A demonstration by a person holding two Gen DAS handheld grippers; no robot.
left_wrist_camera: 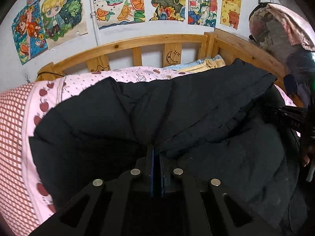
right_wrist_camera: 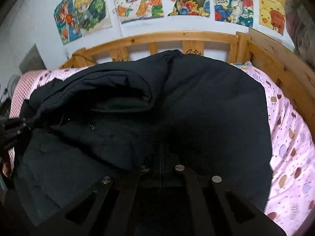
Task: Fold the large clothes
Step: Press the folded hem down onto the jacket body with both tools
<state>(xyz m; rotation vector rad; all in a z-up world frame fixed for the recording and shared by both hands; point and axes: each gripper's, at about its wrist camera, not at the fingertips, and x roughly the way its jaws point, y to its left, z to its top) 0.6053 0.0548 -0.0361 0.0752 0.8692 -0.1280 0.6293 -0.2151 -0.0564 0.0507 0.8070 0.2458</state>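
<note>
At the near edge of the bed, the left gripper is pinching a fold of the black padded coat, its blue pads pressed together on the fabric; the right gripper is sitting low against the same coat, too dark to tell whether it is gripping. The coat is lying bunched across the pink sheet, one panel already doubled over. It is looking bulky, soft and springy, likely slippery-shelled, so hems and seams are offering the firmest hold. Beyond, the wooden rail is bordering the far edge.
</note>
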